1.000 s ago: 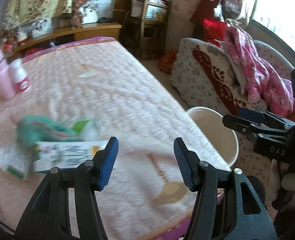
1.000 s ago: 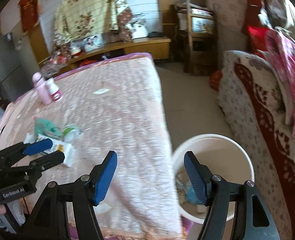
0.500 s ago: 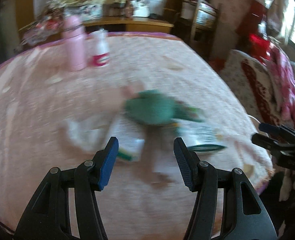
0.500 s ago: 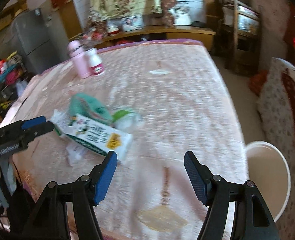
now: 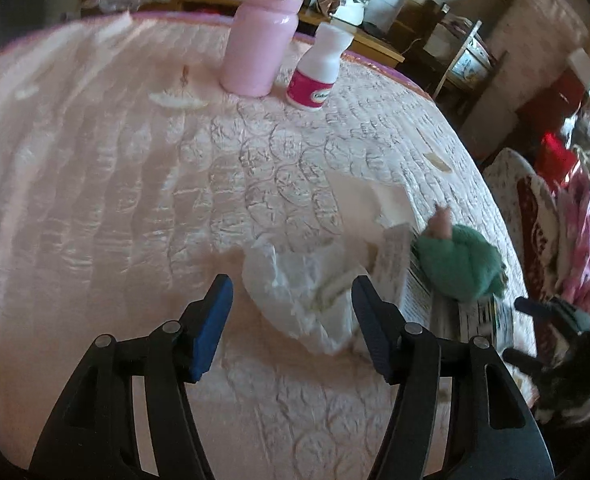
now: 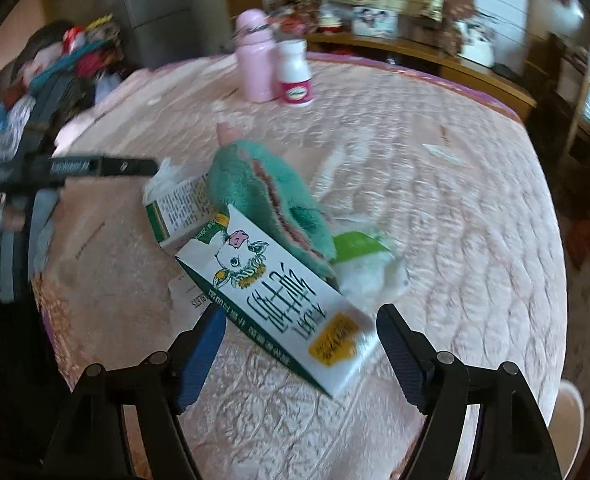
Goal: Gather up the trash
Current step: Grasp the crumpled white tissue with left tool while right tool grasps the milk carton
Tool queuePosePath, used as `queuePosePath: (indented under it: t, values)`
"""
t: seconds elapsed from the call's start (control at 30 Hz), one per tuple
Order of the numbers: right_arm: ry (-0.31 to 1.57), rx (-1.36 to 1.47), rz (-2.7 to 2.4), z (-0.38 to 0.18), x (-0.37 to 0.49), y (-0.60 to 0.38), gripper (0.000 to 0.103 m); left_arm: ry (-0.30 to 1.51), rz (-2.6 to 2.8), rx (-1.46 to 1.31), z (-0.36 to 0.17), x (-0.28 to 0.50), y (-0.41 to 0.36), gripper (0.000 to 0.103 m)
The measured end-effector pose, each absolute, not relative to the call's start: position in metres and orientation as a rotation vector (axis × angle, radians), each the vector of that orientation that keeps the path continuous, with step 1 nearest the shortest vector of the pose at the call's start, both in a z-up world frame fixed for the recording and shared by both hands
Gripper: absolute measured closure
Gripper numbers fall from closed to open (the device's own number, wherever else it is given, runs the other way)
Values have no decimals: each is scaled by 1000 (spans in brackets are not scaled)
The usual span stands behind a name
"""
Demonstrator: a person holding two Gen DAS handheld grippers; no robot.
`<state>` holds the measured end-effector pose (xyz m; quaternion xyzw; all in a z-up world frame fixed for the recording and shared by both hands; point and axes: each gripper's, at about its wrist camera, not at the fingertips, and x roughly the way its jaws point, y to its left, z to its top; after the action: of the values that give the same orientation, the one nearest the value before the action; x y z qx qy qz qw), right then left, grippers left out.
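Observation:
A pile of trash lies on the pink quilted table (image 5: 95, 200). In the left wrist view my left gripper (image 5: 291, 320) is open, its jaws either side of a crumpled white tissue (image 5: 299, 296). A green plush toy (image 5: 459, 264) lies to its right. In the right wrist view my right gripper (image 6: 299, 344) is open around the near end of a white and green milk carton (image 6: 271, 292). The plush toy (image 6: 267, 196) rests on the carton, with a smaller carton (image 6: 175, 208) and a green-and-white wrapper (image 6: 367, 260) beside it.
A pink bottle (image 5: 263, 28) and a white bottle with a red label (image 5: 319, 72) stand at the far side of the table. A white bin's rim (image 6: 571, 420) shows by the table's right edge. A sofa with pink clothes (image 5: 575, 216) is on the right.
Both grippers swung from the bin side to the trash pile and came close to it. The left now brackets the tissue, the right the milk carton. Both stayed open.

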<state>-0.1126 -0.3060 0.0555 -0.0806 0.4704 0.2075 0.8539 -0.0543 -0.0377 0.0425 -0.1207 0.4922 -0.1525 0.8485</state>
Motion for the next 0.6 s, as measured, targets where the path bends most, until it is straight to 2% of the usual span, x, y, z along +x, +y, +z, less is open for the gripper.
queuePosePath:
  t: [0.03,0.27,0.33,0.4,0.43,0.47,0.5,0.6]
  values:
    - [993,-183,446,53,-110,-304,21,1047,-333,-263,40,-51,-40,42]
    - [1011,-209,458,39,-94,-294,20,1080,-384,-180,28,-40,-68,38]
    - [1005,-206,444,37,-94,-290,22,1082,-373,-147,29,-41,-74,39]
    - [995,-185,439,38,-96,-289,29,1080,-370,-124,28,-45,-78,40]
    - [993,-171,440,39,-99,-289,33,1079,-375,-110,28,-47,-80,50]
    - [993,-162,441,40,-101,-290,38,1084,-379,-90,29,-52,-80,69]
    - [989,-151,440,43,-106,-291,39,1091,-383,-85,27,-53,-80,77]
    - [991,-119,427,48,-119,-297,42,1104,-396,-111,29,-63,-72,83]
